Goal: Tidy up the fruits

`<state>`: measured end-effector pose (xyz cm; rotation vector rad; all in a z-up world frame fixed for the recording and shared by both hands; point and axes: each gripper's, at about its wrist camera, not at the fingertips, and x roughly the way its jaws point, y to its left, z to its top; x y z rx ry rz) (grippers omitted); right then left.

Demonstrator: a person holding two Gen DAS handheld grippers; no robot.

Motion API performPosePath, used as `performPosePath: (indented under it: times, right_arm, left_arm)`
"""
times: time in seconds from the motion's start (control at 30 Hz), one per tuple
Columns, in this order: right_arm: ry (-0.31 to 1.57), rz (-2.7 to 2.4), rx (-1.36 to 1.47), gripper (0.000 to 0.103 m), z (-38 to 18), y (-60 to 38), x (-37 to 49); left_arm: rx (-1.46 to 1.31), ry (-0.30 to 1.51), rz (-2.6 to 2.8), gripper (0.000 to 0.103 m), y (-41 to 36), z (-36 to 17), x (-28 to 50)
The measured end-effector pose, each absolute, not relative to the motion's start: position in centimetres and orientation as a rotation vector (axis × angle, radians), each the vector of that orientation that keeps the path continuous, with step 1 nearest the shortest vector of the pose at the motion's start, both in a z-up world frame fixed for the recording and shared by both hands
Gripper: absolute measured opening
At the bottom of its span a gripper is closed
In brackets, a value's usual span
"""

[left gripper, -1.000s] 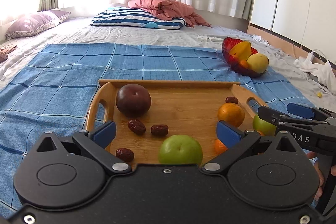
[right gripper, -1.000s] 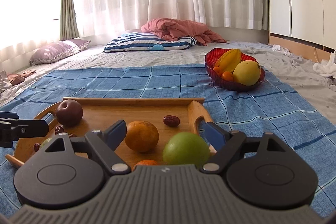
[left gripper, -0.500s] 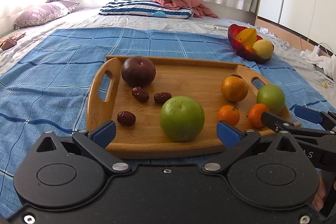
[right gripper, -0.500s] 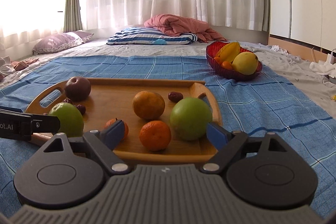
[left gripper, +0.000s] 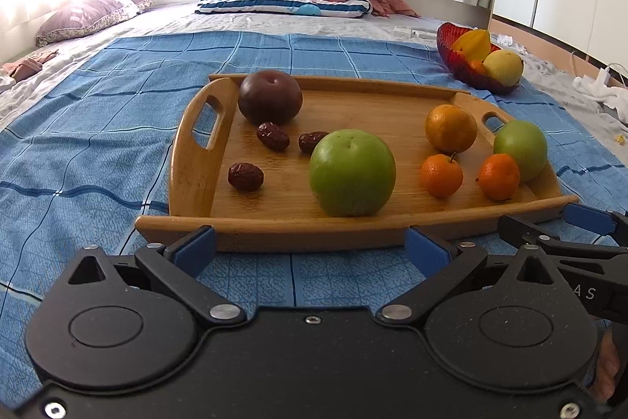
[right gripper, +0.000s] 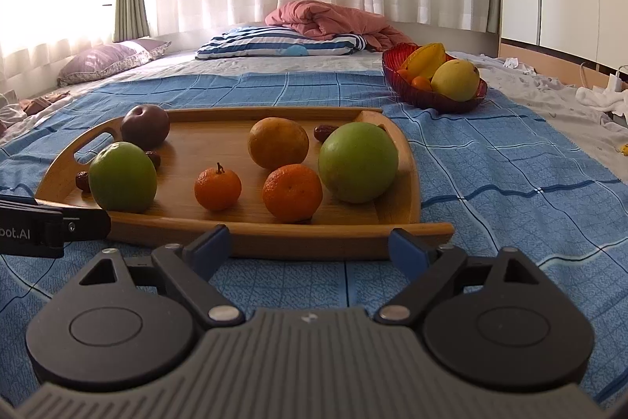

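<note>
A wooden tray (left gripper: 274,228) (right gripper: 333,242) lies on the blue cloth. It carries a dark plum (left gripper: 270,96), three dates (left gripper: 245,176), two green apples (left gripper: 352,172) (right gripper: 357,167), a large orange (left gripper: 450,128) and two mandarins (left gripper: 441,175) (right gripper: 292,193). My left gripper (left gripper: 310,248) stands open just short of the tray's front rim, facing the near green apple. My right gripper (right gripper: 308,250) is also before the rim; its jaws are opening and nothing is between them. A red bowl (left gripper: 471,77) (right gripper: 431,101) holds yellow fruit at the back right.
Blue checked cloth (left gripper: 98,128) covers the bed around the tray. A striped pillow (right gripper: 274,46) and a pink blanket (right gripper: 333,20) lie at the far end, a purple pillow (left gripper: 90,18) at the far left. White clothes and cables (right gripper: 600,97) lie at the right.
Both grippers have drawn back and down from over the tray to just in front of its rim. The whole tray now shows. The fruit has not moved.
</note>
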<state>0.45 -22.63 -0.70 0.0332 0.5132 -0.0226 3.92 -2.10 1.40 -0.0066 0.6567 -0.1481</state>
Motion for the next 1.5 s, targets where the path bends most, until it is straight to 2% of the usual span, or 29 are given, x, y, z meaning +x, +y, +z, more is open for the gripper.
performPosePath:
  times: [0.6,1.5]
  right_arm:
    - [0.599,-0.038,0.005,0.103,-2.1,-22.1,1.6]
    - [0.609,-0.044,-0.014,0.103,-2.6,-21.7,2.0]
  left_arm:
    - [0.015,0.719,-0.109,0.103,-2.4,-0.6,4.9]
    - [0.039,0.721,-0.072,0.103,-3.2,-1.3,5.1]
